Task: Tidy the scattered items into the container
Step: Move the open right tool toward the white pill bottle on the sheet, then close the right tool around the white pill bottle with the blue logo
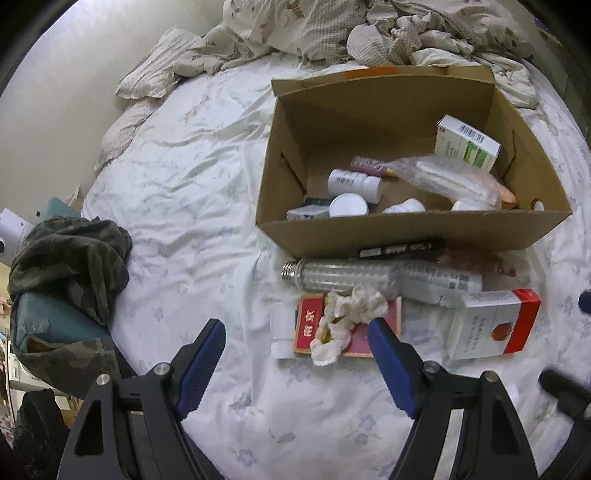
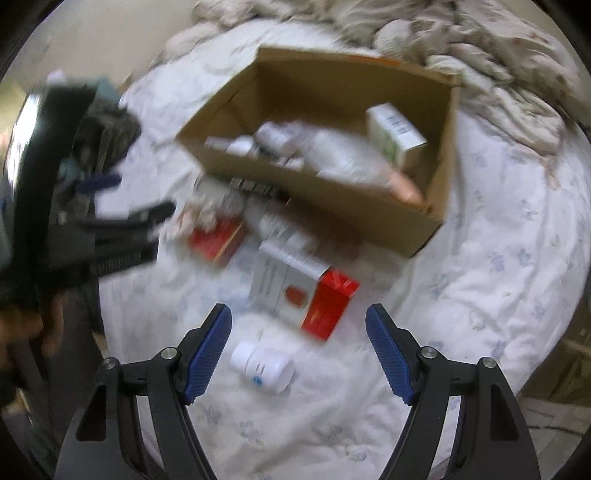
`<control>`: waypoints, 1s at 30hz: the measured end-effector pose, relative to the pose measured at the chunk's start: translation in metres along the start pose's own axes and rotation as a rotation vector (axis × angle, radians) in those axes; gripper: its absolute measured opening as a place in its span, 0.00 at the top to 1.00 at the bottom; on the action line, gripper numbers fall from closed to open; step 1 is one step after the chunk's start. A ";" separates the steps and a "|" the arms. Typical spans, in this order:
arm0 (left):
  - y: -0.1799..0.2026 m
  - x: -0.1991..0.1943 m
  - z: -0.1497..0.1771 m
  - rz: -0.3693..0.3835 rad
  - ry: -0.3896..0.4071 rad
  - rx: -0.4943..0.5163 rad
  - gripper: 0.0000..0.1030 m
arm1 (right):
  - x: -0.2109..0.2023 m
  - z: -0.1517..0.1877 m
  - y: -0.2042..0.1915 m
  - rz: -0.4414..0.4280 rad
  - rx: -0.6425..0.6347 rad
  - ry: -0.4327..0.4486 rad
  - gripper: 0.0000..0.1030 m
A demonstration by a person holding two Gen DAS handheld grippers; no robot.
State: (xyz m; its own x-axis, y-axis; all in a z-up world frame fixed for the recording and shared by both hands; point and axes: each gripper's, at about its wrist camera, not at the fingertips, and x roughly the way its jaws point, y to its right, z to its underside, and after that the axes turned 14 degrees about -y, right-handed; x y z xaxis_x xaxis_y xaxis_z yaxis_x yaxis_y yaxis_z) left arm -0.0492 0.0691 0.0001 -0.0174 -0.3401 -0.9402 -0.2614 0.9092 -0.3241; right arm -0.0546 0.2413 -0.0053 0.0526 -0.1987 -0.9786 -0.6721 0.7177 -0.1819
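Note:
An open cardboard box (image 1: 413,230) sits on the bed and holds bottles, a green-white carton and a plastic bag. In front of it lie an LED corn bulb (image 1: 340,275), a black tube (image 1: 402,248), a clear bottle (image 1: 439,284), a red cigarette pack (image 1: 354,332) with a crumpled tissue (image 1: 351,314) on it, and a white-red carton (image 1: 495,325). My left gripper (image 1: 297,330) is open, just short of the tissue. My right gripper (image 2: 298,319) is open above a white pill bottle (image 2: 263,365), near the white-red carton (image 2: 303,293). The box (image 2: 332,206) is blurred there.
A camouflage garment (image 1: 70,254) lies on a teal cushion at the bed's left edge. Rumpled blankets (image 1: 332,33) and a pillow (image 1: 155,70) are piled behind the box. The left gripper tool and hand (image 2: 74,229) show at the left of the right wrist view.

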 end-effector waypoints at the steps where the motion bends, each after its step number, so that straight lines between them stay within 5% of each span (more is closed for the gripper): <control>1: -0.002 0.003 0.001 0.002 -0.004 -0.003 0.22 | 0.005 0.002 -0.004 0.010 -0.020 -0.016 0.22; 14: -0.023 0.025 -0.003 0.038 -0.038 -0.035 0.22 | 0.081 0.008 -0.038 0.137 -0.192 -0.206 0.21; 24: -0.024 0.028 0.008 0.108 -0.009 0.003 0.22 | 0.080 -0.003 -0.013 0.076 -0.132 -0.210 0.19; 30: -0.029 0.020 0.012 0.175 0.025 0.021 0.22 | 0.060 -0.006 0.024 -0.071 -0.020 -0.195 0.19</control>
State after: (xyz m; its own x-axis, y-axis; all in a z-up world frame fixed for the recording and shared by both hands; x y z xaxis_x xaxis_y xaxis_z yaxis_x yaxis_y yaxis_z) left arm -0.0305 0.0390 -0.0110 -0.0846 -0.1820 -0.9797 -0.2320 0.9598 -0.1583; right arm -0.0719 0.2421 -0.0677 0.2411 -0.1135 -0.9638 -0.6760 0.6929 -0.2507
